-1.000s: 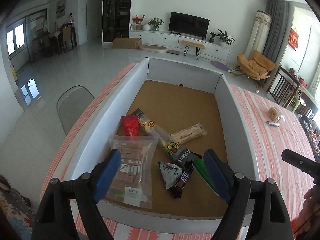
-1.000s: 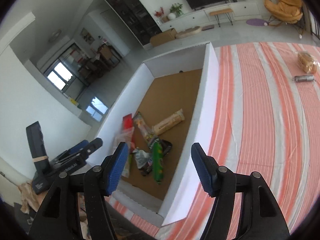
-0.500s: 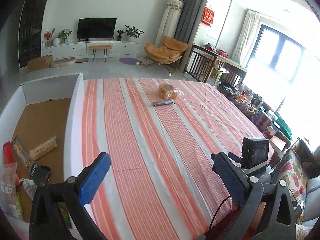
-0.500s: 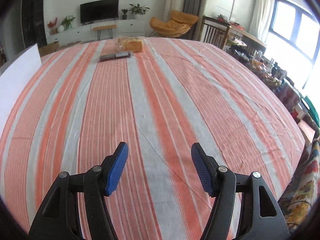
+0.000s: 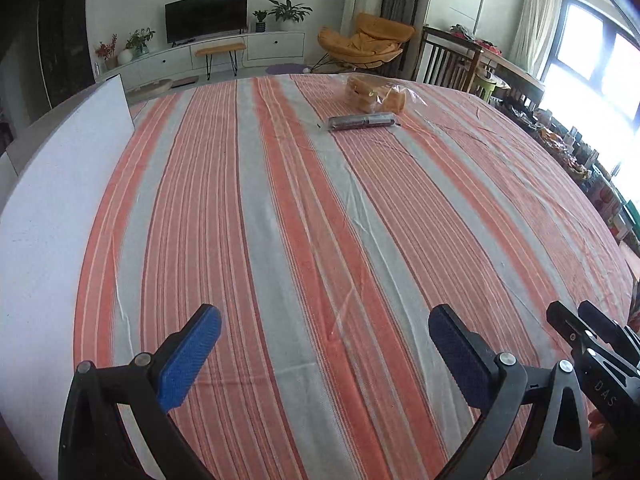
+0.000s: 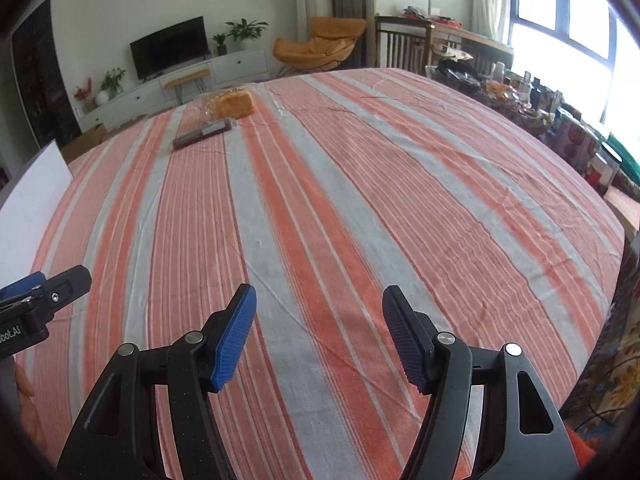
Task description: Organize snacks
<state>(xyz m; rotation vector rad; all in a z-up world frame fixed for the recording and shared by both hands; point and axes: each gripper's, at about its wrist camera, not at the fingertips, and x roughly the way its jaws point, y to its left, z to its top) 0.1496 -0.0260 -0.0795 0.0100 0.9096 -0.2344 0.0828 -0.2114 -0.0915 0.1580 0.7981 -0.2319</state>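
Observation:
Two snacks lie at the far end of the striped tablecloth (image 5: 320,220): a clear bag of golden bread (image 5: 374,90) and, just in front of it, a dark wrapped bar (image 5: 362,122). In the right wrist view the bread bag (image 6: 232,106) and the dark bar (image 6: 204,133) sit far off to the upper left. My left gripper (image 5: 324,326) stands wide open over bare cloth, far short of them. My right gripper (image 6: 319,306) is open too, with nothing between its blue pads. The white box wall (image 5: 52,184) rises at the left; its contents are hidden.
The other gripper's black tip shows at each view's edge (image 5: 592,336) (image 6: 44,292). Beyond the table's right edge stand a cluttered side table (image 6: 532,96) and a wooden chair (image 5: 448,60). A TV unit, plants and an orange armchair lie behind.
Both grippers swung away from the white box of snacks, rightward over the striped cloth. The left one opened wider and came lower; the right has barely moved in the last half second.

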